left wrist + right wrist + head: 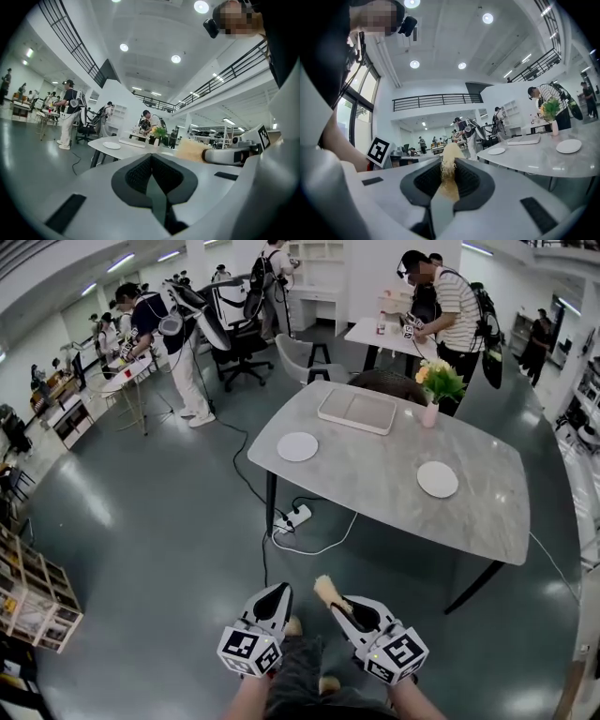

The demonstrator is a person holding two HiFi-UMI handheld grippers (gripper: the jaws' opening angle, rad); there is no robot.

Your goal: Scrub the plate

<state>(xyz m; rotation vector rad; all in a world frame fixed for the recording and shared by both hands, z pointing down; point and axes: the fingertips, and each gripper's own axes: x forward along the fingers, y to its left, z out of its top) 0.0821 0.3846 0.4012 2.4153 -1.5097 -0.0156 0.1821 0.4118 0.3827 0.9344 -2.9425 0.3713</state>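
Observation:
Two white plates lie on the grey marble table (pixel 375 479): one at its left (pixel 297 446) and one at its right (pixel 437 479). Both grippers are held low, well short of the table's near edge. My right gripper (pixel 334 599) is shut on a tan scrub pad (pixel 325 589), which sticks up between its jaws (pixel 449 161). My left gripper (pixel 278 594) is shut and holds nothing (pixel 152 164). From the right gripper view the plates show as a near plate (pixel 568 146) and a far plate (pixel 496 151). In the left gripper view the scrub pad (pixel 190 150) appears at the right.
A white tray (pixel 357 411) and a pink vase of flowers (pixel 433 390) stand at the table's far side. A power strip with cables (pixel 292 518) lies on the floor by the table's left leg. People work at other tables behind. Shelving (pixel 33 596) stands at the left.

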